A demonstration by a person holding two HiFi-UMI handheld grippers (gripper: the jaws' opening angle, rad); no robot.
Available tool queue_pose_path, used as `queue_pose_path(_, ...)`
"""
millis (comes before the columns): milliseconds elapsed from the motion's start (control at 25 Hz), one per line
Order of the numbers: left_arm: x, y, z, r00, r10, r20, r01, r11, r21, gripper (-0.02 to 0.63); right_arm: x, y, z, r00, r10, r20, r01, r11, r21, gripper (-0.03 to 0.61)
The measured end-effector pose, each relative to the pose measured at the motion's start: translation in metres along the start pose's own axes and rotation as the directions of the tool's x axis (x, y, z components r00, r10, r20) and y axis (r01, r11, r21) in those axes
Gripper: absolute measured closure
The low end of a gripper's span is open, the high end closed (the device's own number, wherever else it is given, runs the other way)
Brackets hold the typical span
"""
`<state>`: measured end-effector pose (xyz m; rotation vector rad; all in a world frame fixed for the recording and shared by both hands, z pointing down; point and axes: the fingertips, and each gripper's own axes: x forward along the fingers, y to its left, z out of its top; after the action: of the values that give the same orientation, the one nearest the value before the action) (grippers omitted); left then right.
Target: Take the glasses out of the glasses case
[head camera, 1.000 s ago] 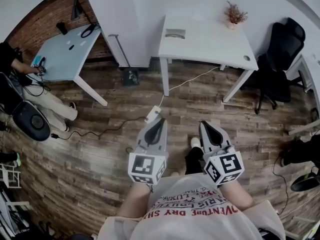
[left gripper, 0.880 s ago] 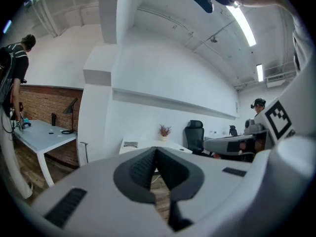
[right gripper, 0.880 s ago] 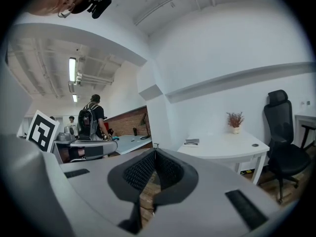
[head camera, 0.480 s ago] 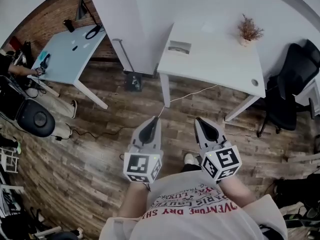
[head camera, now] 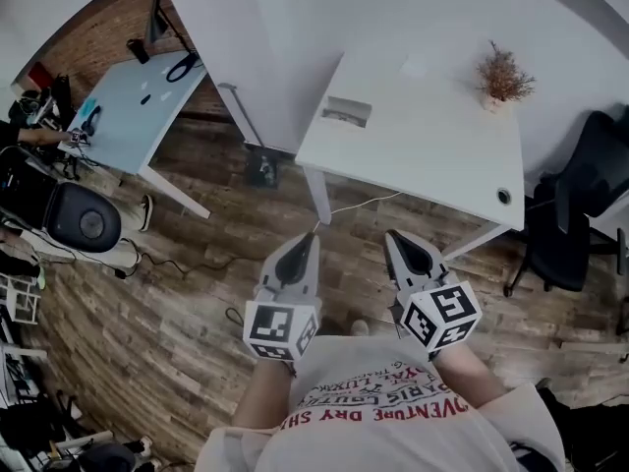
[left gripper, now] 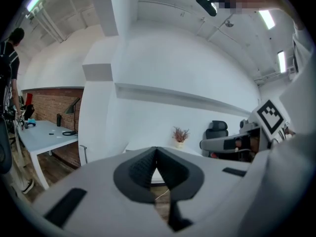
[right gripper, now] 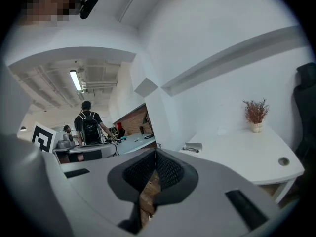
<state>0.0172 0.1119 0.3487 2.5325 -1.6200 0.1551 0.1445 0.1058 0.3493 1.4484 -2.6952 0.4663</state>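
A small grey glasses case (head camera: pixel 346 112) lies at the far left of the white table (head camera: pixel 423 146); in the right gripper view the case (right gripper: pixel 193 146) has something dark and thin along its front edge. Both grippers hang over the wooden floor, short of the table's near edge. The left gripper (head camera: pixel 304 237) is shut and holds nothing; its pads meet in the left gripper view (left gripper: pixel 156 150). To its right, the right gripper (head camera: pixel 400 236) is likewise shut and empty (right gripper: pixel 156 152). The glasses themselves cannot be made out.
A dried plant in a pot (head camera: pixel 503 75) stands at the table's far right, near a round hole (head camera: pixel 504 197). A black office chair (head camera: pixel 570 224) is to the right, a pale blue desk (head camera: pixel 128 106) to the left. A white cable (head camera: pixel 366 203) runs under the table. A person with a backpack (right gripper: pixel 90 125) stands far off.
The view has moved toward the white table, which now looks larger and nearer. Both grippers stay shut and side by side in front of the body.
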Motion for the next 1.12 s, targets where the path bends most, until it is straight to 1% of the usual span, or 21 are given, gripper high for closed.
queue_pose_path(120,0.017,0.006,-0.003,1.0,0.014,-0.017,-0.014,1.0,-0.008,0.617,0.012,-0.016,-0.005,1.0,-0.005,-0.025,0.005,1.0,0.026,0.566)
queue_pose_path(240,0.036,0.013,-0.006,1.0,0.0,-0.03,-0.001,1.0,-0.023,0.617,0.026,-0.027,-0.008,0.999,-0.006,-0.044,0.008,0.999,0.043,0.566)
queue_pose_path(400,0.074,0.025,-0.003,0.999,-0.04,-0.026,0.04,0.999,-0.014,0.617,0.049,-0.048,-0.004,0.998,-0.044,-0.042,0.046,0.998,0.041,0.566)
queue_pose_path(600,0.132,0.046,0.015,0.994,-0.111,0.001,0.111,0.994,-0.001,0.617,0.091,-0.078,0.014,0.994,-0.107,-0.03,0.108,0.994,0.032,0.566)
queue_pose_path(760,0.178,0.077,0.03,0.987,-0.158,0.006,0.158,0.987,-0.007,0.617,0.137,-0.093,0.034,0.99,-0.14,-0.03,0.141,0.99,0.031,0.566)
queue_pose_path(960,0.235,0.133,0.046,0.98,-0.2,-0.001,0.2,0.979,-0.024,0.617,0.202,-0.105,0.054,0.982,-0.185,-0.035,0.186,0.982,0.036,0.566)
queue_pose_path(1120,0.277,0.17,0.055,0.971,-0.239,-0.011,0.239,0.971,-0.023,0.617,0.253,-0.115,0.065,0.977,-0.21,-0.033,0.212,0.975,0.068,0.566)
